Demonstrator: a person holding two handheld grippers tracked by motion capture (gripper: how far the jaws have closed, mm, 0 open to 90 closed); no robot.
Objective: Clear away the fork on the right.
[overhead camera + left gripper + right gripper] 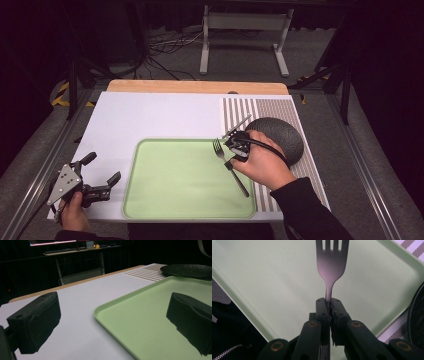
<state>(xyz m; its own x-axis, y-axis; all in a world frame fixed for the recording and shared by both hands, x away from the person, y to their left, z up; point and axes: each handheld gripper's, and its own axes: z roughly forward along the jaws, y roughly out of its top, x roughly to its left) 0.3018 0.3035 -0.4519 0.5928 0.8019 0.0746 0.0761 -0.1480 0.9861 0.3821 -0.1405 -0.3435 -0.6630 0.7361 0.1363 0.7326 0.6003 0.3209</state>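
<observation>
A dark metal fork (pixel 229 165) hangs over the right part of the pale green tray (pixel 170 185), tines toward the tray's far edge. My right gripper (pixel 231 161) is shut on its neck; in the right gripper view the fork (pixel 332 262) sticks out past the pinched jaws of the gripper (pixel 330 305) above the tray (pixel 267 285). My left gripper (pixel 102 175) rests at the table's near left corner, jaws wide apart with nothing between them. In the left gripper view its black pads (pixel 37 323) frame the tray's left rim (pixel 117 322).
A dark round plate (pixel 280 137) lies on the striped placemat (pixel 265 112) right of the tray, close behind the right hand. White board (pixel 150 115) covers the table's left and far side. The plate (pixel 187 270) shows far off in the left gripper view.
</observation>
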